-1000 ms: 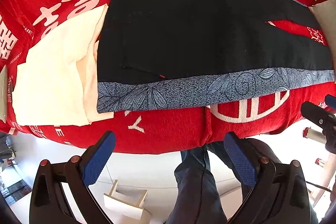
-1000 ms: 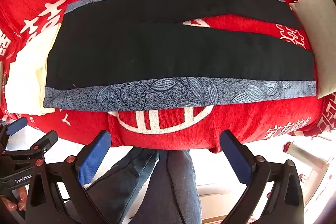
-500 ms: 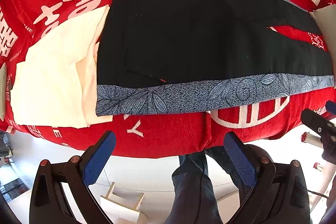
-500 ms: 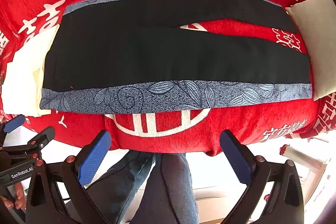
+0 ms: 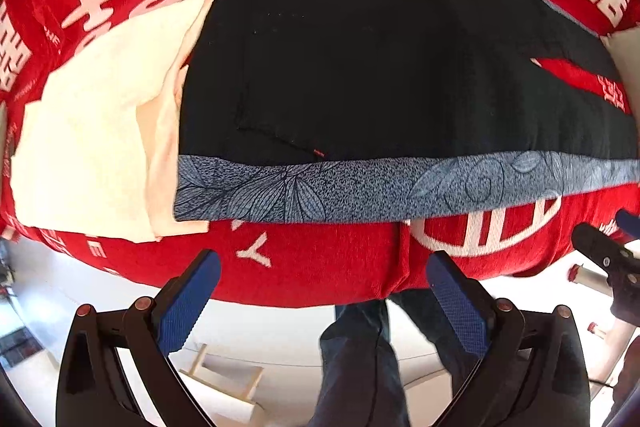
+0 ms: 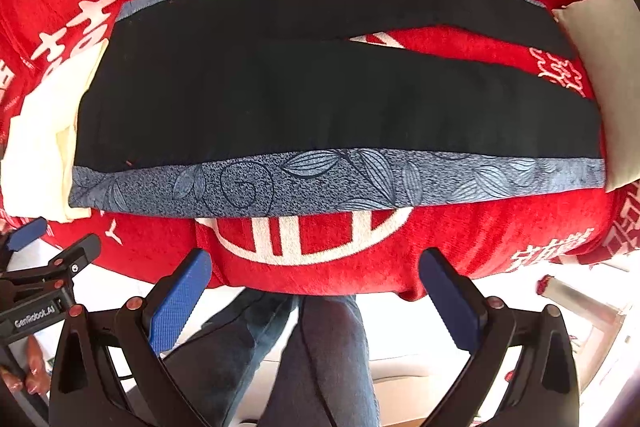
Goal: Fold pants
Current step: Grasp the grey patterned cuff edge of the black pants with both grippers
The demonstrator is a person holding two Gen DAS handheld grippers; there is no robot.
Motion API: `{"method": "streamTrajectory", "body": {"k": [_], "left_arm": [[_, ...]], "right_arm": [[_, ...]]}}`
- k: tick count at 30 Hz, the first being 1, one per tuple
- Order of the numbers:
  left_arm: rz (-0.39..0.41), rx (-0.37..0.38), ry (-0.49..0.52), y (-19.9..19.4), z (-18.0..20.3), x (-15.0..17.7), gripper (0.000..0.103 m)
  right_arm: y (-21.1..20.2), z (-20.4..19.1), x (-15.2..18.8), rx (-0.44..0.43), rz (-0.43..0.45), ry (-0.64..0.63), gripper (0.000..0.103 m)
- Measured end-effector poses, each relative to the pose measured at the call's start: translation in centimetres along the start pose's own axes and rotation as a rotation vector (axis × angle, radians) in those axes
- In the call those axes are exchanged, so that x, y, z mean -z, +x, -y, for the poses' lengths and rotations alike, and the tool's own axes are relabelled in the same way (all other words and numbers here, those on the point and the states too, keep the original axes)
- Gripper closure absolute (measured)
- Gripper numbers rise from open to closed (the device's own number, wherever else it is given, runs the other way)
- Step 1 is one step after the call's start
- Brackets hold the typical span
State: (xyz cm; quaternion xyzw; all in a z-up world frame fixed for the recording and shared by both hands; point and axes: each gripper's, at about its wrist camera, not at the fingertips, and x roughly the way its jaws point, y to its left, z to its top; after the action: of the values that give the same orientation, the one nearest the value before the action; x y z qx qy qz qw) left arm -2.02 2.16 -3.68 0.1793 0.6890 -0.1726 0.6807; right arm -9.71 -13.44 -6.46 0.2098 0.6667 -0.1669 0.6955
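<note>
Black pants with blue leaf-patterned side stripes lie flat on a red tablecloth, waist to the left, legs to the right with a narrow gap between them. They also fill the right wrist view. My left gripper is open and empty, just off the table's near edge below the waist end. My right gripper is open and empty, off the near edge below the leg section. Neither touches the pants.
A stack of folded cream cloth lies left of the waist. A grey folded cloth lies at the leg ends. The person's jeans-clad legs stand below the table edge. A wooden frame sits on the floor.
Both grippers have moved closer toward the table and pants; the near stripe now sits lower in both views. Both stay open.
</note>
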Motion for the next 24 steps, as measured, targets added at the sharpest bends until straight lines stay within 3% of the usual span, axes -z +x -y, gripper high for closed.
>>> {"method": "streamTrajectory", "body": {"k": [5,10,14,17,24], "left_arm": [[0.006,0.099,-0.099,2.1,-1.5,-0.5,0.000],[0.016,0.204,-0.177,4.1,-2.9,-0.3,0.000],[0.017,0.279,-0.250,5.9,-4.1,0.2,0.000],[0.034,0.260,-0.278,6.5,-4.6,-0.1,0.000],[0.209,0.091,-0.165,4.6,-4.7,-3.5,0.000]], "right_arm": [[0.9,2.0,-0.1,-0.186,0.052,0.090,0.000],[3.6,4.4,0.5,-0.440,0.069,0.208,0.001],[5.8,5.4,1.4,-0.520,0.049,0.265,0.024],[8.1,6.2,1.8,-0.570,0.009,0.326,0.034],[10.6,8.2,1.7,-0.611,0.047,0.490,0.035]]}}
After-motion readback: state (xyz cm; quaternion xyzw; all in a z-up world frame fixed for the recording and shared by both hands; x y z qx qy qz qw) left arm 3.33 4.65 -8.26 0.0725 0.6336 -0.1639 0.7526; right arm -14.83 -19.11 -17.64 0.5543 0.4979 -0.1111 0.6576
